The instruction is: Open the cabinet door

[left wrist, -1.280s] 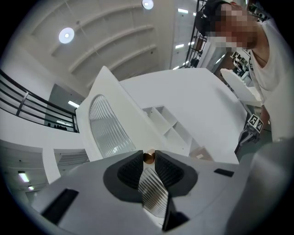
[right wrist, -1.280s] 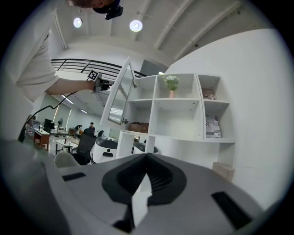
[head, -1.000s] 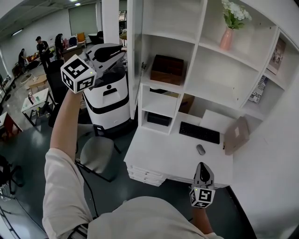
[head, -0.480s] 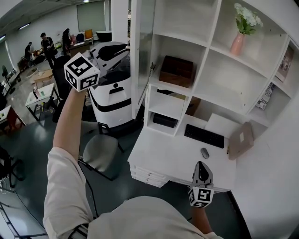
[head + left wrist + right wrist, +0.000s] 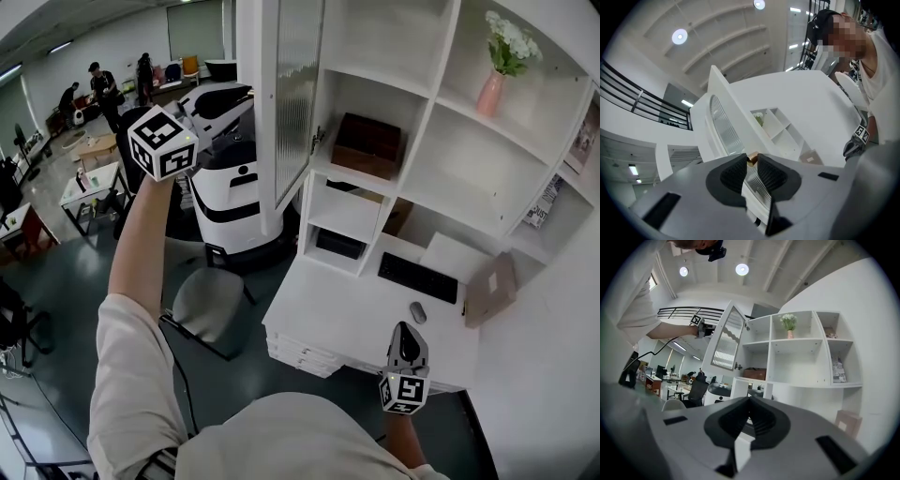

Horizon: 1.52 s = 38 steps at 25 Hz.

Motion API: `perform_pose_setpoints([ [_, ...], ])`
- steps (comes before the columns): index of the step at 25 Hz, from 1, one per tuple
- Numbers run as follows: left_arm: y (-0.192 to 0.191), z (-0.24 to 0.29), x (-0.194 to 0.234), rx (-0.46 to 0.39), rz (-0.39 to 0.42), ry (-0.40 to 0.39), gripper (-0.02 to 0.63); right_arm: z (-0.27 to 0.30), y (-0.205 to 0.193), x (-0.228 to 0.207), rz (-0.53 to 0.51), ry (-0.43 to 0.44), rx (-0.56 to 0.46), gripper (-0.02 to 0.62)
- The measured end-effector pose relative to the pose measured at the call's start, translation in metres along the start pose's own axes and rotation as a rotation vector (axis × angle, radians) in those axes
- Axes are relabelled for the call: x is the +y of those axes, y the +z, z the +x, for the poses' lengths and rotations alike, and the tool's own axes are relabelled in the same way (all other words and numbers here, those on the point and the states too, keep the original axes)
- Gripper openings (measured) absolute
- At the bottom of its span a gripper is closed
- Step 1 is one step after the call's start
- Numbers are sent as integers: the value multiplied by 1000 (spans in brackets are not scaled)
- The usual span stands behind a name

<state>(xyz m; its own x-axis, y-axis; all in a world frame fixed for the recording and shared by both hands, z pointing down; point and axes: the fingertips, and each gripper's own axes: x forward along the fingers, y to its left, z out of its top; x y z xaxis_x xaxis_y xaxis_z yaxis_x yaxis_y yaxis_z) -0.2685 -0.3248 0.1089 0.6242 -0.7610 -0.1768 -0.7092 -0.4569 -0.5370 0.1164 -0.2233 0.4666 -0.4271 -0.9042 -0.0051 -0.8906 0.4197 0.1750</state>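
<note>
Cabinet door (image 5: 298, 94) swung wider since a second ago | my left tongs (image 5: 752, 158) pinch its edge, tips hidden from head view | right tongs (image 5: 749, 401) pressed together, empty, by table (image 5: 337, 314) front edge

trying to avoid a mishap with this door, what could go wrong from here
1. The left gripper seems to have its jaws on only the small brass knob of the cabinet door. If the door swings wider, the knob could slip out.
2. The right gripper, jaws shut and empty, hangs over the desk close to the mouse. A careless move could knock it.
</note>
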Motion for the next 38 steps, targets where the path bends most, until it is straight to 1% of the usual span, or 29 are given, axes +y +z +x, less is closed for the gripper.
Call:
perform_pose_setpoints([
  [8,-2,-3,4,10,-8,41,72,8,3,-3,5,18,-12,3],
  [19,0,-3,1,35,4,73,74,2,1,-1,13,31,-15,3],
  [27,3,-8,2,20,-4,162,71,-4,4,-5,13,26,-22,3],
  [33,-1,-16,0,37,-11,210,94,-7,5,-6,10,32,-29,3],
  [34,-1,-17,0,36,-16,215,106,-7,5,-5,10,33,-29,3],
  [37,-1,-20,2,34,-28,237,106,-7,6,-3,10,38,-31,3],
  [38,-1,-22,3,30,-33,248,121,-7,7,-3,10,39,-32,3],
])
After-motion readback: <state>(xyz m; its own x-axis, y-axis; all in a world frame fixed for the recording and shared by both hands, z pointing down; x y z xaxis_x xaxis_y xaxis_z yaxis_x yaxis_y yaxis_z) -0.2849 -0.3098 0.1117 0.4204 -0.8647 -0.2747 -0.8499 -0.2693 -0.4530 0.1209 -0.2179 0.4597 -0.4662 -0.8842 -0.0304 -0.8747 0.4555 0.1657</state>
